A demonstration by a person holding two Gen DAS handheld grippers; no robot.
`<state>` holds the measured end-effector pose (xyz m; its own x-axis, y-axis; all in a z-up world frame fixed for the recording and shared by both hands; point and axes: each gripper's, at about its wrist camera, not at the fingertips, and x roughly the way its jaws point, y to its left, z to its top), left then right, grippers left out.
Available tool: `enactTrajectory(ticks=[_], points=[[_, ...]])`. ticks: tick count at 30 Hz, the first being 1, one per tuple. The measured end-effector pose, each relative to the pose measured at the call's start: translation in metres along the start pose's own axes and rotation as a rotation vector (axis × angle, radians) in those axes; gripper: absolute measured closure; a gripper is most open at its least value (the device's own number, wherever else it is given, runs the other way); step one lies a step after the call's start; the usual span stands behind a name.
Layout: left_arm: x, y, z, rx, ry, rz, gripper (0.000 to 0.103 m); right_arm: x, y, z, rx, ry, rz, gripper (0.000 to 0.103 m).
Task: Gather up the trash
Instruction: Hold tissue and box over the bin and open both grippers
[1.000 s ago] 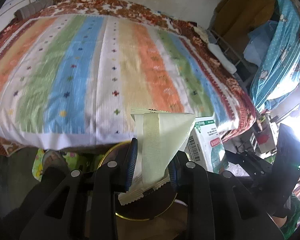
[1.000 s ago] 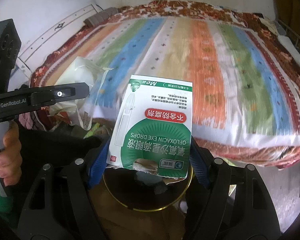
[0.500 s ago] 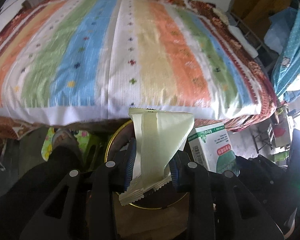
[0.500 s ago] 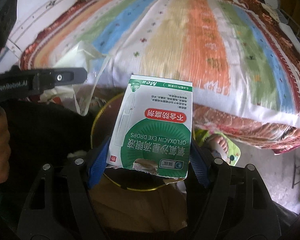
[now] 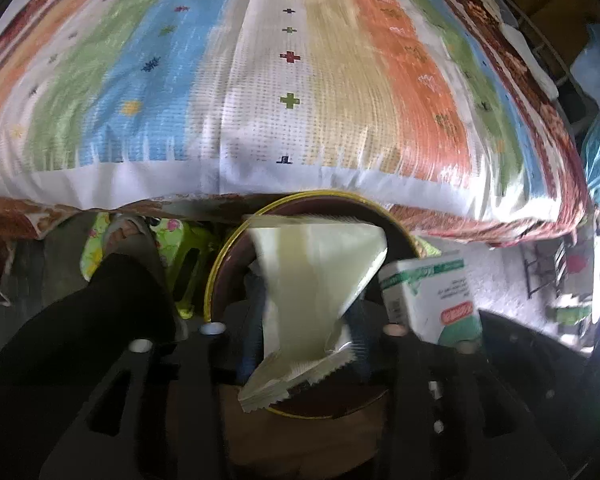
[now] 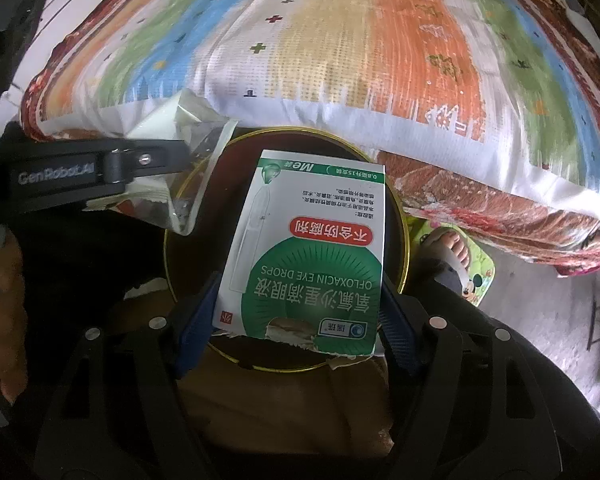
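We look down past both claws onto a round bin (image 6: 405,240) with a thin yellow-gold rim and a dark brown inner wall, standing on the floor against the edge of the bed (image 5: 300,80).

Left claw (image 5: 306,336): a pale cream wrapper (image 5: 316,280), thin and glossy, with a flat folded seam and a serrated sawtooth end, stands between the blue pads over the bin mouth. The jaws have just been opening; the wrapper image is blurred, and we see a gap at the left pad, so it looks released rather than clamped.

Right claw (image 6: 296,312): a flat rectangular cardboard box (image 6: 312,248), white with a green disc, a red label and the print "OFLOXACIN EYE DROPS", upside down to the camera, its near end torn and ragged. Its jaws have just been opening slightly; the box sits between the ribbed blue pads above the bin, and we cannot tell whether they still press its edges.

The bed cover is a coarse woven cloth in blue, green, orange, tan and white stripes with small cross motifs, bordered red-brown. A bare foot (image 6: 452,248) in a patterned green sandal rests on the grey floor beside the bin.
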<state>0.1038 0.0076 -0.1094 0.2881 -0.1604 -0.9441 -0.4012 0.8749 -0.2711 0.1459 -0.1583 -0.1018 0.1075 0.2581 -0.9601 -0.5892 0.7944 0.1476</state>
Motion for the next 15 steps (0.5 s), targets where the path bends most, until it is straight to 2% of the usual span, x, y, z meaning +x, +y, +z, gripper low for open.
enactTrajectory(ticks=[1, 3, 8, 12, 15], points=[[0.0, 0.001, 0.002, -0.011, -0.002, -0.012, 0.046, 0.001, -0.002, 0.001, 0.012, 0.001, 0.002, 0.024], [0.0, 0.002, 0.006, -0.027, -0.009, -0.008, 0.04, 0.0, -0.004, 0.003, 0.024, -0.005, 0.009, 0.02], [-0.009, 0.006, 0.006, -0.049, -0.032, -0.05, 0.033, -0.007, -0.008, 0.003, 0.044, -0.027, 0.03, 0.02], [-0.02, 0.01, 0.004, -0.061, -0.051, -0.074, 0.031, -0.022, -0.008, 0.002, 0.045, -0.078, 0.041, 0.02], [-0.029, 0.005, 0.002, -0.022, -0.081, -0.068, 0.029, -0.034, -0.011, 0.0, 0.064, -0.114, 0.083, 0.02]])
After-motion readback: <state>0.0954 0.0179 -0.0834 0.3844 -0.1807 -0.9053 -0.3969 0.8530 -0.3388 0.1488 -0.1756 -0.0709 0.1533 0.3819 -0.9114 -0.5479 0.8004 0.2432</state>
